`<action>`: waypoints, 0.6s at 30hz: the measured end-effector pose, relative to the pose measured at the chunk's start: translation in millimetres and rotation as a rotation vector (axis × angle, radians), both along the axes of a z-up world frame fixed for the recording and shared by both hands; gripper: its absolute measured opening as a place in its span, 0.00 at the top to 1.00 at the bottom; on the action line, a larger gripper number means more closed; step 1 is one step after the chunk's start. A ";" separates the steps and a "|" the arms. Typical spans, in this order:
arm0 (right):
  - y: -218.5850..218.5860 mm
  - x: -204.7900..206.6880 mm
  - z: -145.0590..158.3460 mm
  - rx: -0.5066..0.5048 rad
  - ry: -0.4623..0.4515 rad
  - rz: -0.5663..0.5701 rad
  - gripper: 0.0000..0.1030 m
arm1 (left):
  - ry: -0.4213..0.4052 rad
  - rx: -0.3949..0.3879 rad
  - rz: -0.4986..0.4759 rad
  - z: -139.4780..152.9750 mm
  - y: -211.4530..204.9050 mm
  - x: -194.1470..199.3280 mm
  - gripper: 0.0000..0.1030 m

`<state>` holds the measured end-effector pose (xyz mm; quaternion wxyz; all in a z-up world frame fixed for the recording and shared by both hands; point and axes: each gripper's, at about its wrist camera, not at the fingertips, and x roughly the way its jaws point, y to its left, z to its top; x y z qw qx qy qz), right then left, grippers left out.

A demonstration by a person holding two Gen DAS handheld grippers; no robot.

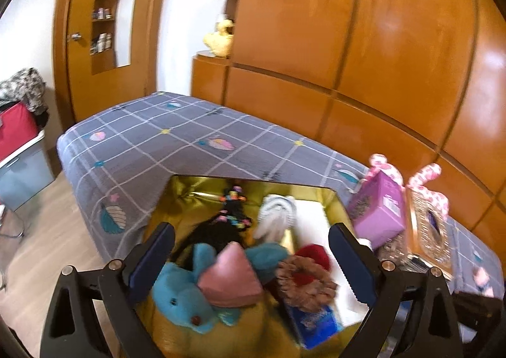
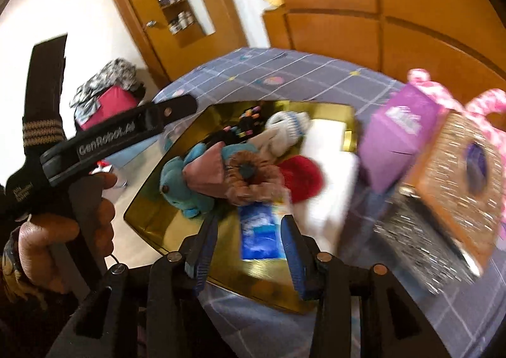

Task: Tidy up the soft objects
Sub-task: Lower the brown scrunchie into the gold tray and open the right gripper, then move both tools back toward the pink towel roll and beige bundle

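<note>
Over bed's gold tray (image 1: 177,200), both tongs (image 1: 249,263) (image 2: 249,247) hover open, empty.

grey checked bedcover (image 1: 151,139), gold tray (image 1: 189,193), blue plush toy (image 1: 177,298), pink cushion (image 1: 229,282), purple box (image 1: 379,209)

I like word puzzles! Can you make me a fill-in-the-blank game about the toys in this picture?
1. The soft toys lie in a shiny ____ tray on the bed.
2. The pink pillow rests on a plush toy coloured ____.
3. The purple box stands to the ____ of the tray.
4. Both tongs, left and right, are ____ and hold nothing.

Missing words: gold; blue; right; open
</note>
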<state>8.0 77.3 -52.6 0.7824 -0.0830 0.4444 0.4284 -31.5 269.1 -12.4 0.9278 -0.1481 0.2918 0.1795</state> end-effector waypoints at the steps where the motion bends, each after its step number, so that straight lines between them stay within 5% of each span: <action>1: -8.2 1.2 2.6 0.004 -0.009 -0.021 0.60 | -0.003 0.000 -0.014 1.0 -4.4 -0.2 0.05; 18: -168.1 35.5 23.1 -0.020 -0.092 -0.449 0.60 | 0.003 0.069 -0.286 13.4 -96.1 7.3 0.04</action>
